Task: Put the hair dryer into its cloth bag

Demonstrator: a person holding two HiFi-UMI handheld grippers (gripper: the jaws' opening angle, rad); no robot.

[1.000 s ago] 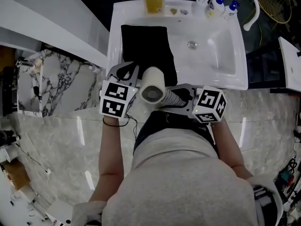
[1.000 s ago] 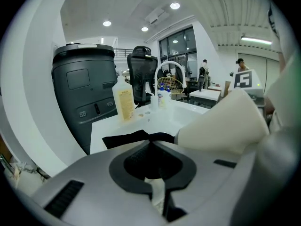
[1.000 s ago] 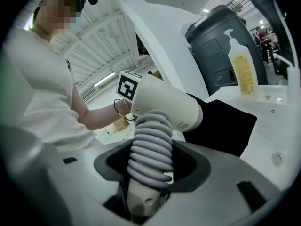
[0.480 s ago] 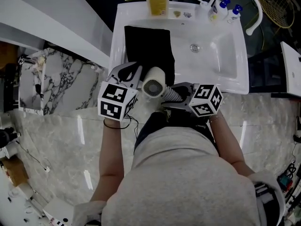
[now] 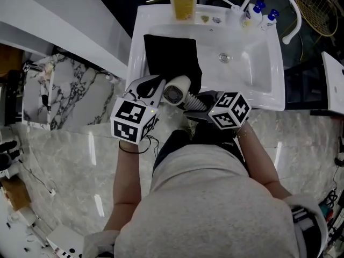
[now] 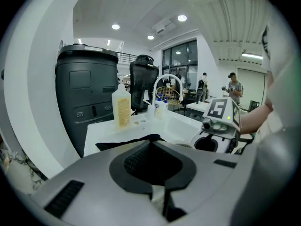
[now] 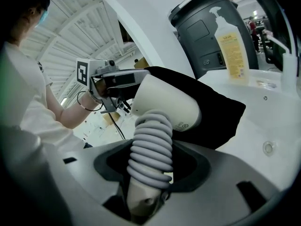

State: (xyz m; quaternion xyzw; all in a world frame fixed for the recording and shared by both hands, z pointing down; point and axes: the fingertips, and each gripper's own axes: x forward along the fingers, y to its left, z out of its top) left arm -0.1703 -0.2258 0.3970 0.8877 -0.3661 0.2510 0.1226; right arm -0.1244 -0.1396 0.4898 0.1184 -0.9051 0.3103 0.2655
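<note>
Insertion step: right gripper [image 5: 200,102] clamps the hair dryer [image 5: 176,89] handle, left gripper [image 5: 153,87] pinches the cloth bag [image 5: 171,55] edge; next, nose it into the mouth

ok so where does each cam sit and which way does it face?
Head view: on the person's head, facing steeply down at the sink; shows torso, forearms, left gripper, right gripper.
Left gripper view: on the left gripper, facing along its shut jaws over the cloth bag toward the soap bottle; shows the right gripper.
Right gripper view: on the right gripper, facing along jaws clamped on the hair dryer toward the left gripper; shows arm, torso.
Shared: both gripper views catch bag, bottle, the opposite gripper.
</note>
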